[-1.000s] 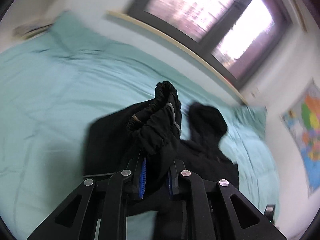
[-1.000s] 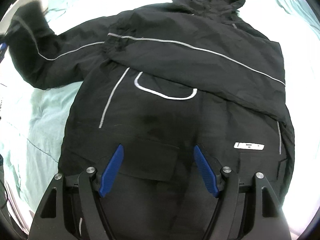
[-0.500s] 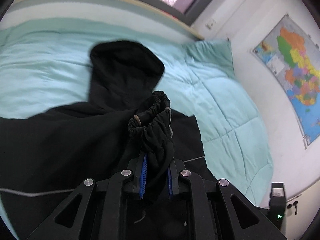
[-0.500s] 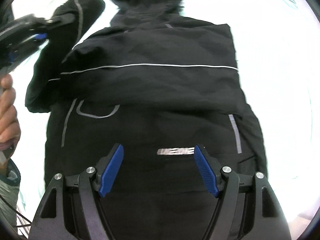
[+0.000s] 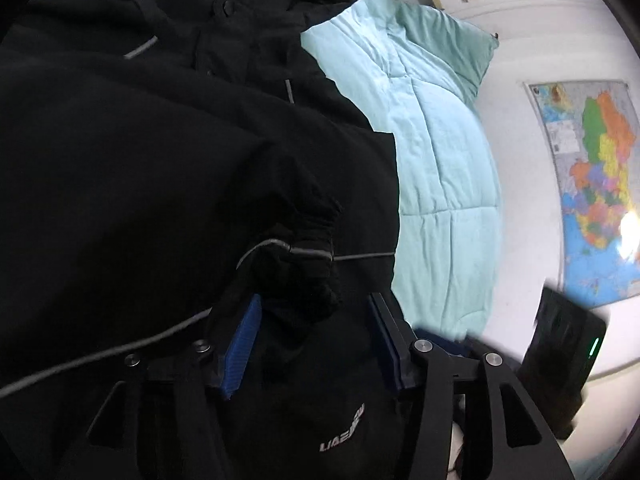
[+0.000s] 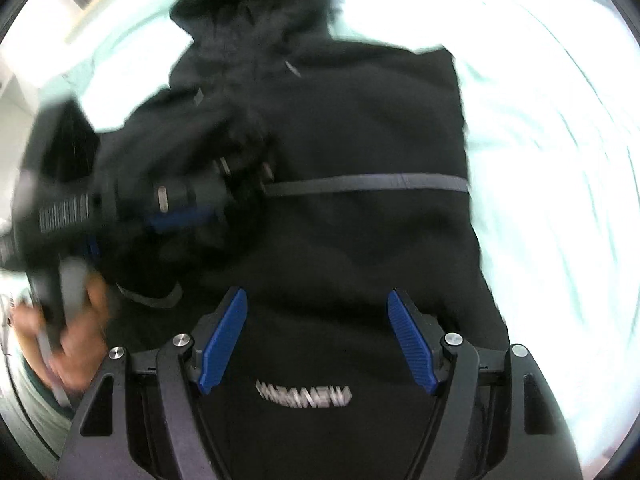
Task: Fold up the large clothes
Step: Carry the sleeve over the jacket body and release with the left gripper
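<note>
now the left claw (image 5: 316, 344) is opening over the black jacket (image 5: 160, 168), its blue pads drawn apart from the elastic sleeve cuff (image 5: 308, 256) that it carried across pinched tight a second ago; the cuff lies between the pads but is no longer squeezed. the sleeve is folded inward across the jacket's chest, so this fold looks finished, and folding the body is probably next. the jacket lies flat on the bed (image 5: 440, 184), hood (image 6: 256, 12) at the far end. the right claw (image 6: 316, 340) hangs spread and empty above the jacket's lower front, near the white logo (image 6: 304, 394). beside the jacket is only pale green quilt. beyond it a wall map (image 5: 592, 184) hangs. nothing blocks the jacket, though the bunched cuff may spring back.
</note>
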{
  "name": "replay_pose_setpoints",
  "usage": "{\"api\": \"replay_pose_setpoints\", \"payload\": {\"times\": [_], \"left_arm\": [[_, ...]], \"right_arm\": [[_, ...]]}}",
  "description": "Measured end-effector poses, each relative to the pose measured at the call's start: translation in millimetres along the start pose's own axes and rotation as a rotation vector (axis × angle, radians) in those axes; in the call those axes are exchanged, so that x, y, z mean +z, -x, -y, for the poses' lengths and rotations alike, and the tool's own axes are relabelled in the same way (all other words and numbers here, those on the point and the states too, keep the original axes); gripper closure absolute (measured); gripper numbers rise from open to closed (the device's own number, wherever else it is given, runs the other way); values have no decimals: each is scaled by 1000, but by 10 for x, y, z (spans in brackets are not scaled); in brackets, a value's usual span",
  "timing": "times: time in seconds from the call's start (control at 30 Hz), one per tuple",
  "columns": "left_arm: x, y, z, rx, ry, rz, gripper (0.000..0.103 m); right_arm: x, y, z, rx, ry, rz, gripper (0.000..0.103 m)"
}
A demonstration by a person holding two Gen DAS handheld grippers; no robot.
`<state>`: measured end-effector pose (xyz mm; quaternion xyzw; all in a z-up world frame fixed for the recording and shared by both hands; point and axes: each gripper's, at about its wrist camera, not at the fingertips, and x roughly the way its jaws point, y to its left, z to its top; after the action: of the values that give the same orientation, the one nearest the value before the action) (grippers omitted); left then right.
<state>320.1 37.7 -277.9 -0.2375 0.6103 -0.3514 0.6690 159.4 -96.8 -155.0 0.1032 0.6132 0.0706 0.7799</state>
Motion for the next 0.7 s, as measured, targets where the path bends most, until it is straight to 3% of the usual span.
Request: {"api": "replay_pose_setpoints", "payload": {"times": [0.17,0.37,0.5,0.53,0.6,0.7], "left_arm": [[-173,402,77,62,-41,45,41],[-424,1019,-65,105,-15,128,38],[-525,1263,-103,178,-9,178,38],[-545,1323,-113,198,-8,192,38],[-566,1431,-126,215,-6,223,38],[-537,1601,-124,241,-1,268,38]], "right_arm": [[345,-129,-94,85,-28,29,28],[569,-569,-91,141,-115,-24,28],[590,-826,-85,267,-175,-78,28],[598,-863,-130,296,-162,-89,41],[588,-849,-213,272,-117,-88,59],[558,-529,-246,266,-59,-2,70]]}}
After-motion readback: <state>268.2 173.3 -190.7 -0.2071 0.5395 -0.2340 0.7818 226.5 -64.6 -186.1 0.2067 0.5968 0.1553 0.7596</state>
